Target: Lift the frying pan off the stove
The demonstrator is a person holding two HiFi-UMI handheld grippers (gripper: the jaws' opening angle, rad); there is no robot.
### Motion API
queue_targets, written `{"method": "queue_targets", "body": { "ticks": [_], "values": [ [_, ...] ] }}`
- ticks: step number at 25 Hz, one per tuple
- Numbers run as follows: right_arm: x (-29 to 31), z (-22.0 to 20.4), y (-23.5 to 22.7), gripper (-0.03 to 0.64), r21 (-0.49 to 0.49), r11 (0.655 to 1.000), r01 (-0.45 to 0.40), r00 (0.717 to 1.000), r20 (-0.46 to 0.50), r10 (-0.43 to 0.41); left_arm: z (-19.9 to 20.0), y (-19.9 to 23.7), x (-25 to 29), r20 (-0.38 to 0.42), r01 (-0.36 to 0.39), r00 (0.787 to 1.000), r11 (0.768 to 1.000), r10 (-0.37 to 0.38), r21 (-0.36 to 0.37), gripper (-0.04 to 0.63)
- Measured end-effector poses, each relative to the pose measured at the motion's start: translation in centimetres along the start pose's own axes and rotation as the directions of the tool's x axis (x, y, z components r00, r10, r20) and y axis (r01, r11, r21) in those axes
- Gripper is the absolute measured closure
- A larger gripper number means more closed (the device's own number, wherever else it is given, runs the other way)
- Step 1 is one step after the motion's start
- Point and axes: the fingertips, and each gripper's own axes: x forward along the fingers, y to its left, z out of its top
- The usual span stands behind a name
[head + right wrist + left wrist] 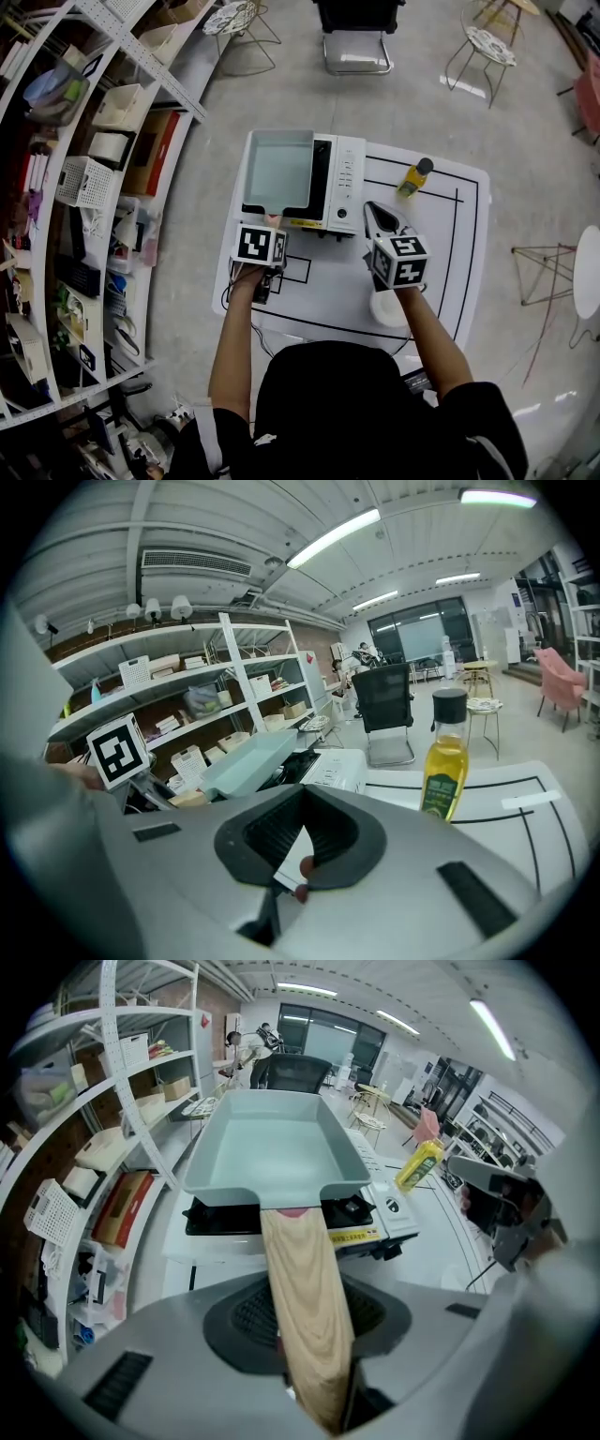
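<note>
A pale teal rectangular frying pan (278, 172) (272, 1152) (248, 761) sits over the white tabletop stove (344, 183) (380, 1215) (339, 764); I cannot tell whether it still touches the burner. Its light wooden handle (305, 1288) (273, 219) points toward me and runs deep between the jaws of my left gripper (269, 231) (302, 1283), which is shut on it. My right gripper (379, 218) (300, 855) hovers over the table just right of the stove, shut with nothing in it.
A yellow oil bottle (413, 178) (419, 1164) (444, 761) stands on the white table (450, 281) right of the stove. A white round object (386, 309) lies under my right wrist. Storage shelves (84, 187) line the left side. Chairs (356, 42) stand beyond the table.
</note>
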Motion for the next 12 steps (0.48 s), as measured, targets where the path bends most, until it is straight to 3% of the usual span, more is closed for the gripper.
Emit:
{"method": "queue_targets", "body": {
  "ticks": [12],
  "values": [
    [0.00,0.21,0.61,0.615,-0.019,1.000,-0.002,1.000,0.003,0.002,-0.23,0.77,-0.25,0.038,-0.024,0.999,1.000,0.024,-0.010,0.489]
  ]
}}
